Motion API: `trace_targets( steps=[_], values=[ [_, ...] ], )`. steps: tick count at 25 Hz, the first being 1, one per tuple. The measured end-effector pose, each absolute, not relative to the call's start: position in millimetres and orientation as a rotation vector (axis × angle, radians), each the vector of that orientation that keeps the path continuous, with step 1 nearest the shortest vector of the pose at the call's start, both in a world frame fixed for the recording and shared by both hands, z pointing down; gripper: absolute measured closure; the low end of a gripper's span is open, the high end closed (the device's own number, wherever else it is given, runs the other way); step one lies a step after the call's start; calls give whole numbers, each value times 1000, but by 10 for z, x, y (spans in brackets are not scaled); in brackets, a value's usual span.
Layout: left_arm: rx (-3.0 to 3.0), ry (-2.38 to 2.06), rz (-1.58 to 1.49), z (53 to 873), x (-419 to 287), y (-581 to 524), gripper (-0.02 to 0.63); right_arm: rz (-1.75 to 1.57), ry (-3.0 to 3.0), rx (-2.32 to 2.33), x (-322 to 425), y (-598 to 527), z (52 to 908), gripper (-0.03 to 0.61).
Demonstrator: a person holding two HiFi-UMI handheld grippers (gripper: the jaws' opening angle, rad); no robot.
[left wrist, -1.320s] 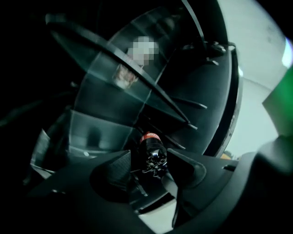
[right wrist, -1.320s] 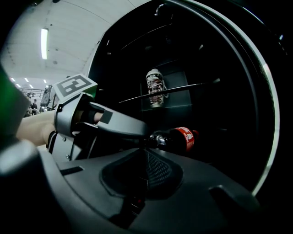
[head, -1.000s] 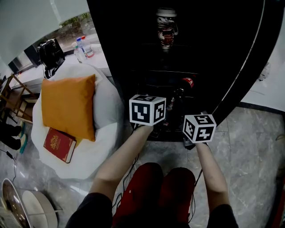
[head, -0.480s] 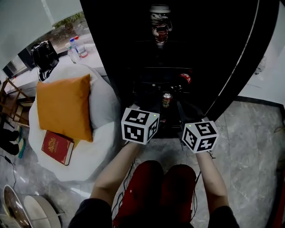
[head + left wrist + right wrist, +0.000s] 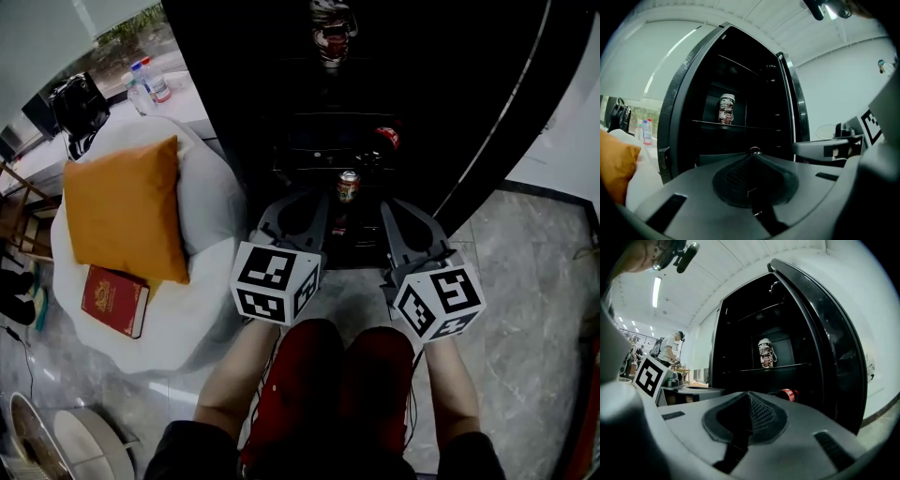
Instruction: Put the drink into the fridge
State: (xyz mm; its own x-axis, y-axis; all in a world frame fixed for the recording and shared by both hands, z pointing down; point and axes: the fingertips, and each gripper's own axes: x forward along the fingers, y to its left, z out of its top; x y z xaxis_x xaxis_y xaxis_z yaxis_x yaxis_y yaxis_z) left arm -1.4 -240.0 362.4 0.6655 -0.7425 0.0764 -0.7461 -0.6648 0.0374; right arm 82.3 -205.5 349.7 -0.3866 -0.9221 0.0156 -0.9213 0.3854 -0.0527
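at the left an orange cushion (image 5: 122,211) and a red book (image 5: 114,300) lie on a white seat (image 5: 204,220). our left gripper (image 5: 753,153) is clenched on nothing and points into the open black fridge (image 5: 244,94). the drink can (image 5: 348,186) stands upright on a lower fridge shelf, ahead of and between both grippers, touching neither. our right gripper (image 5: 749,397) is clenched too, empty.

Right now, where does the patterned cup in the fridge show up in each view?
Head view: patterned cup at top centre, against the frame's upper edge.
Left gripper view: left of centre, upright, above the jaws.
Right gripper view: just right of centre, upright.
Shared landmark: the open black fridge that it stands in.
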Motion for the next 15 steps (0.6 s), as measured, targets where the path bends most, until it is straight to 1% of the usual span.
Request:
trace_targets(
  steps=[8,15],
  values=[
    [2776,-1244,44,3608,-271,-2223,603,-39,2583,-1759,862,-1763,3446,560],
    [2761,-1237,62,3685,-371,-2157,603,-78,2569,-1765,904,-1662,3476,560]
  ],
)
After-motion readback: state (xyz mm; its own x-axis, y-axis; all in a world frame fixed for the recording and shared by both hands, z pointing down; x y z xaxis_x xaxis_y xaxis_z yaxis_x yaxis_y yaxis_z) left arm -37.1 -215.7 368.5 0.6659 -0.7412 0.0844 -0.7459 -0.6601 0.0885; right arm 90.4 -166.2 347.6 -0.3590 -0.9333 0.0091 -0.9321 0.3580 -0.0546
